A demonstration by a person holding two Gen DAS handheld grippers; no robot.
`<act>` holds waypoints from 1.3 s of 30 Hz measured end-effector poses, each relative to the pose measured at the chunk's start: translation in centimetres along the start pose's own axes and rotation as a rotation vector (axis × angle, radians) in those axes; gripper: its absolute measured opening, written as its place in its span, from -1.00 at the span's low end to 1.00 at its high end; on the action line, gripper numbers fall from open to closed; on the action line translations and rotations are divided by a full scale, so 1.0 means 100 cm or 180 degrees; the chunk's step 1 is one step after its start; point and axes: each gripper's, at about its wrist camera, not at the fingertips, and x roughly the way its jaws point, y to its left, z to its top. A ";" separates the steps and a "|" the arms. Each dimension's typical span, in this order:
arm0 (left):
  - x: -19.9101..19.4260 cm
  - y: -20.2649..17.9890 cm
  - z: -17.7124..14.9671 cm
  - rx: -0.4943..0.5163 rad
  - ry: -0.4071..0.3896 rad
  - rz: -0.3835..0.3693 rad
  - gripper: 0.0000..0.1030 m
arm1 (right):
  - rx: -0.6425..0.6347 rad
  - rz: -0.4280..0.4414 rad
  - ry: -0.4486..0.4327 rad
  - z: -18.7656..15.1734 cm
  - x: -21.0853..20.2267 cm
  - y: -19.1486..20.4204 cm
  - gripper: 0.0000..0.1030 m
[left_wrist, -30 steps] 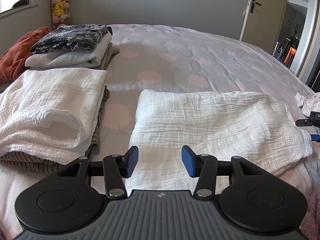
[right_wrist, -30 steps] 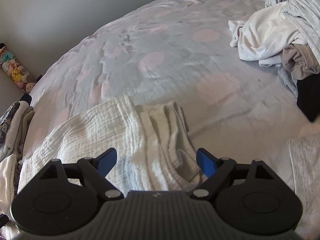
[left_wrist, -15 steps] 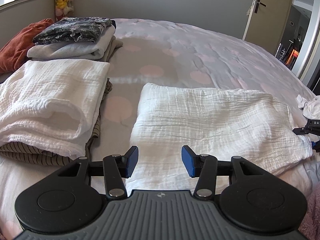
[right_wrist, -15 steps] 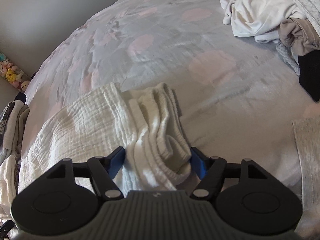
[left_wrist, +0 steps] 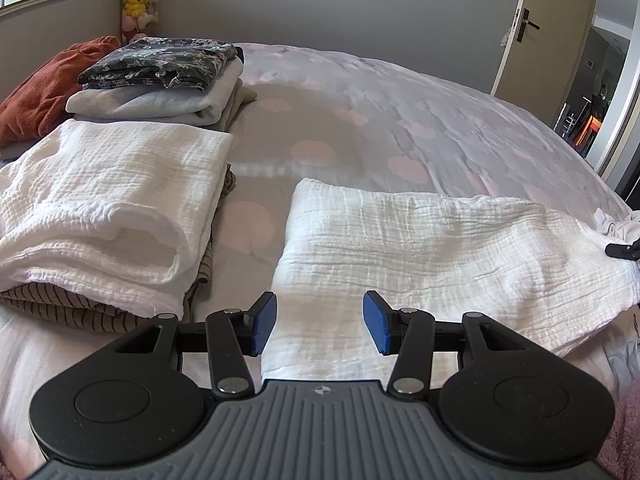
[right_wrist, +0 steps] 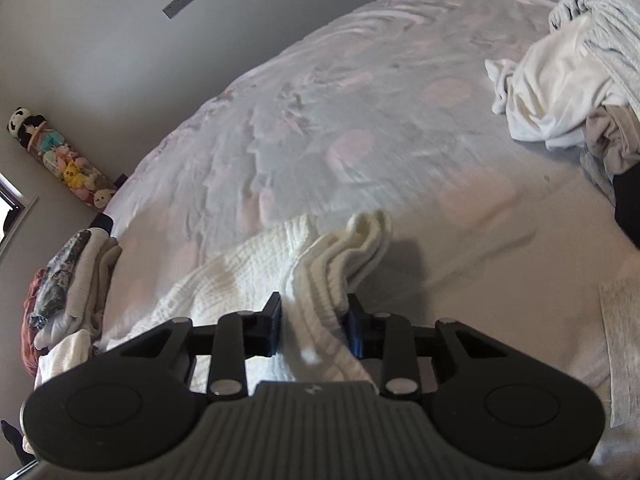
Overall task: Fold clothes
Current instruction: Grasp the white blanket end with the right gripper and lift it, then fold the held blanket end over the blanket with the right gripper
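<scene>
A white crinkled muslin cloth (left_wrist: 440,256) lies folded into a long band across the near side of the bed. My left gripper (left_wrist: 318,322) is open, its blue pads standing over the cloth's near left corner with nothing pinched. In the right wrist view my right gripper (right_wrist: 314,320) is shut on the bunched right end of the same white cloth (right_wrist: 320,280), which rises in folds between the pads. A black tip of the right gripper (left_wrist: 622,249) shows at the far right edge of the left wrist view.
Left of the cloth stand folded stacks: a white muslin on a striped garment (left_wrist: 108,200), then a floral piece on grey ones (left_wrist: 160,80), beside a rust-coloured cloth (left_wrist: 44,84). A heap of unfolded laundry (right_wrist: 568,80) lies at the right. The spotted duvet (left_wrist: 400,120) stretches beyond.
My right gripper moved onto the cloth's bunched right end and shut on it, lifting it a little. The left gripper stayed open and dipped closer to the bed.
</scene>
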 end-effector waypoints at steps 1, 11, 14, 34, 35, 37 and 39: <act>0.000 0.000 0.000 -0.0012 -0.0002 -0.0003 -0.11 | -0.0025 0.0043 -0.0030 0.002 -0.005 0.007 -0.33; -0.004 0.010 0.006 -0.0051 -0.0051 0.0033 -0.11 | -0.0320 0.0555 -0.0145 0.011 -0.034 0.102 -0.35; -0.005 0.016 0.007 -0.0081 -0.0054 0.0059 -0.13 | -0.0456 0.0653 -0.0134 0.003 -0.033 0.135 -0.36; -0.003 0.063 0.004 -0.0358 -0.0087 0.0112 -0.19 | -0.1409 0.0679 0.0661 -0.125 0.079 0.277 -0.36; -0.003 0.065 0.004 -0.0371 -0.0091 0.0114 -0.19 | -0.1433 0.0656 0.0726 -0.132 0.085 0.278 -0.36; -0.003 0.067 0.004 -0.0389 -0.0093 0.0116 -0.19 | -0.1454 0.0613 0.0860 -0.144 0.097 0.279 -0.36; -0.002 0.069 0.005 -0.0397 -0.0083 0.0120 -0.19 | -0.1492 0.0564 0.0958 -0.155 0.106 0.277 -0.36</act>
